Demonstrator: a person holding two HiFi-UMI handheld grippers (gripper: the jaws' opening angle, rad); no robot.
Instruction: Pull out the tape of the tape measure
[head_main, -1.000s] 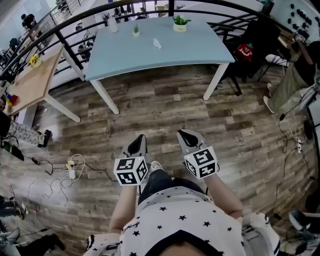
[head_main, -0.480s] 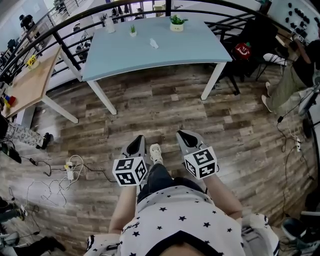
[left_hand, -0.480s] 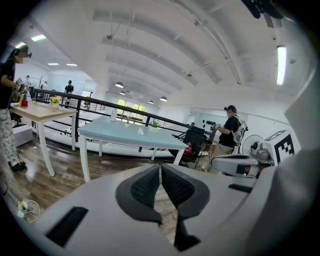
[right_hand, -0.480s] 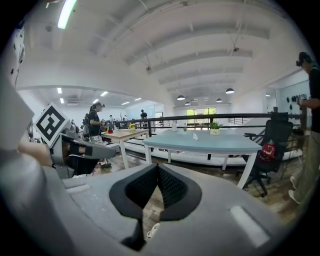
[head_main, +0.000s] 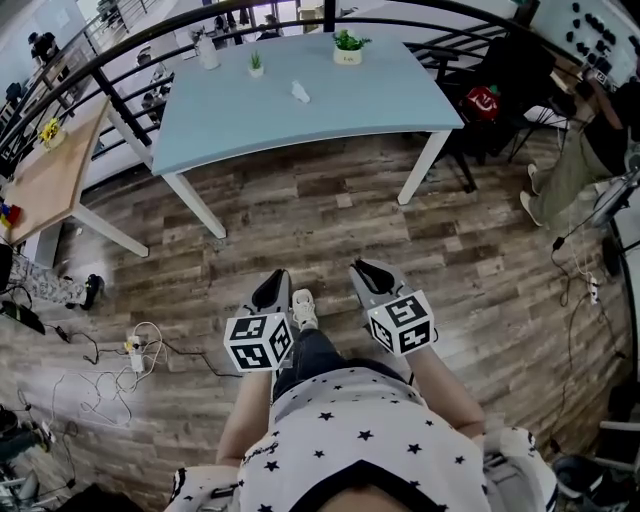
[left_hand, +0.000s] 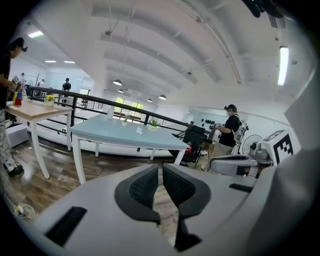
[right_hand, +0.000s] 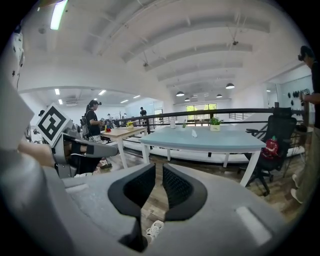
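Head view, looking steeply down: a person in a star-print shirt (head_main: 350, 440) holds two grippers side by side over a wood-plank floor (head_main: 330, 220), with a white sneaker (head_main: 303, 308) showing between them. The left gripper (head_main: 280, 278) has its jaws opening, and only a narrow slit parts the ribbed pads, with nothing in it. The right gripper (head_main: 365, 268) is opening in the same way and is also empty. A tangle of cables (head_main: 135, 350) lies on the floor to the left.

Farther off stands a pale blue table (head_main: 380, 100), well apart from both grippers. A small white object (head_main: 299, 92) lies on it near the middle of the far edge, too small to tell whether it is the tape measure. It sits between a small potted plant (head_main: 255, 63) and a larger potted plant (head_main: 347, 47). A black railing (head_main: 130, 50) curves behind the table.
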